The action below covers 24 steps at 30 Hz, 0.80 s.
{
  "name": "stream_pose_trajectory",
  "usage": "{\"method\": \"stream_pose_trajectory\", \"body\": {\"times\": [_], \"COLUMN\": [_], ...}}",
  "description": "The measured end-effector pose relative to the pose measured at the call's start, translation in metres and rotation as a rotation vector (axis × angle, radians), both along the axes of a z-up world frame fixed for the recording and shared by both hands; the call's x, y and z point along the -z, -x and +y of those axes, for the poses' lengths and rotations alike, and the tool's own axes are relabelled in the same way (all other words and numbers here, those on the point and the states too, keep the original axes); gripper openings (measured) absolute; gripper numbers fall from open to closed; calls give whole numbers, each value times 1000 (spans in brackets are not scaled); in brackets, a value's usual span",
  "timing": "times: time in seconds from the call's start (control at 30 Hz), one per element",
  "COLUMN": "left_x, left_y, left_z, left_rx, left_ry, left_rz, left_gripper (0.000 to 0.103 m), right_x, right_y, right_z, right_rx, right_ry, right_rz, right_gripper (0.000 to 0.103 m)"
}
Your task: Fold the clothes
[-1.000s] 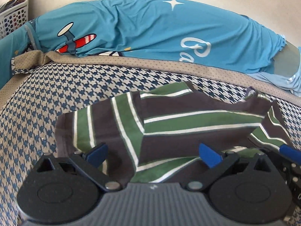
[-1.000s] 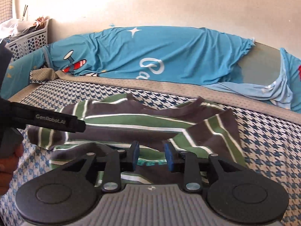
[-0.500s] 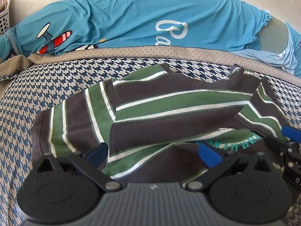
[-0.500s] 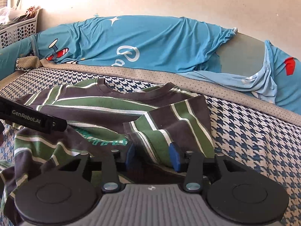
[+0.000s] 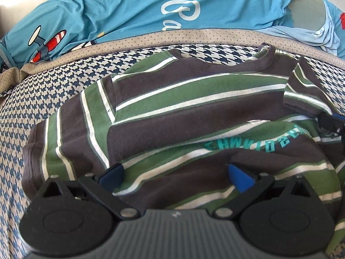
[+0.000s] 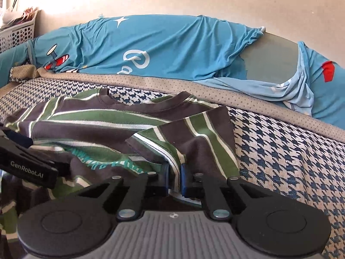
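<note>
A brown, green and white striped T-shirt (image 5: 194, 112) lies rumpled on a houndstooth bed cover (image 5: 25, 116), neckline toward the far side, teal lettering showing near its lower fold. My left gripper (image 5: 175, 176) is open, jaws wide apart, low over the shirt's near hem. My right gripper (image 6: 174, 178) is shut on a fold of the striped T-shirt (image 6: 194, 138) at its right sleeve side. The right gripper's tip also shows at the right edge of the left wrist view (image 5: 332, 122). The left gripper's body shows at the left of the right wrist view (image 6: 28, 166).
A blue printed sheet (image 6: 172, 47) covers a long bolster along the wall behind a dotted beige border (image 6: 194, 88). A white perforated basket (image 6: 17, 32) stands at far left. The houndstooth cover (image 6: 291, 155) extends to the right of the shirt.
My right gripper has closed on the shirt's right sleeve fold. My left gripper has moved forward over the shirt and stays open.
</note>
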State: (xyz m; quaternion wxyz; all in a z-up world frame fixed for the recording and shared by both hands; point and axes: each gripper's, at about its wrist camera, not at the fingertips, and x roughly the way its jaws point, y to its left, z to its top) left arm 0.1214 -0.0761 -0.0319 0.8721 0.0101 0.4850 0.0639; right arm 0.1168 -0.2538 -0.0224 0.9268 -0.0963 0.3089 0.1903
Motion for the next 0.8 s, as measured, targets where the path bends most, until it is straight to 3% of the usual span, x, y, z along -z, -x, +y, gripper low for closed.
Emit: {"method": "stream_pose_trajectory", "body": {"times": [0.17,0.37,0.5,0.63,0.8], "left_x": [0,0,0,0,0], "left_y": [0,0,0,0,-1], "left_z": [-1,-1,0,1,0], "left_rx": [5,12,16,19,18], "left_ry": [-6,-11,-6,2,6], "left_rz": [-3,-4,-2,6,14], "left_gripper": [103,103,103,103,103], "right_x": [-17,-29,-30,-27,-25], "right_y": [-9,-28,-39,-42,-43], "right_z": [-23,-70,-106,-123,-139], "right_rx": [152,452,595,678,685], "right_ry": [-44,-6,-30,35,-13], "right_rz": [-70,-150,-125,-126,-65], "right_gripper": [8,8,7,2,2]}}
